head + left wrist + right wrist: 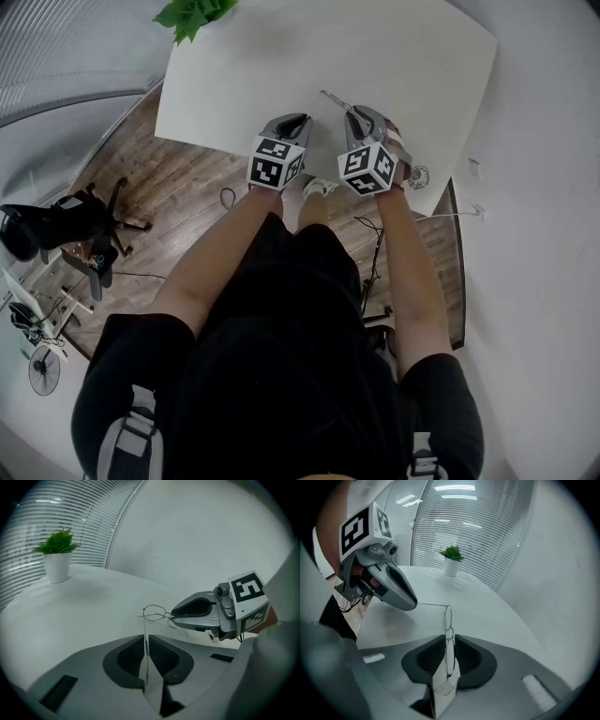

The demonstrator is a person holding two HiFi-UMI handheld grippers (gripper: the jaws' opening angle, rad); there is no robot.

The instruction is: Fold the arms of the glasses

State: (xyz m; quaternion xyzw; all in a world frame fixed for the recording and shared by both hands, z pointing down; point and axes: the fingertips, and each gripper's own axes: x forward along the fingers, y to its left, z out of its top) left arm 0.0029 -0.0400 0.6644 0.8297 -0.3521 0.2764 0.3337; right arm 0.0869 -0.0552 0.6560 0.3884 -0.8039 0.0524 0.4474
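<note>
Thin wire-framed glasses [448, 620] hang just above the white table [281, 66], held between both grippers. In the right gripper view, my right gripper [449, 639] is shut on one lens rim, which stands edge-on between its pads, while the other lens sticks out beyond the tips. One arm of the glasses [431, 605] runs straight out to the left into the tip of my left gripper [412, 604]. In the left gripper view, that arm [145, 630] runs up from between the pads of the shut left gripper [146, 641] to the frame [154, 613], with the right gripper [176, 615] holding it.
A small potted plant [192, 14] stands at the table's far corner. The table's near edge [234, 148] lies just under the grippers. A black office chair [66, 220] and a fan [42, 370] stand on the wooden floor at the left, and cables [375, 234] trail below the table.
</note>
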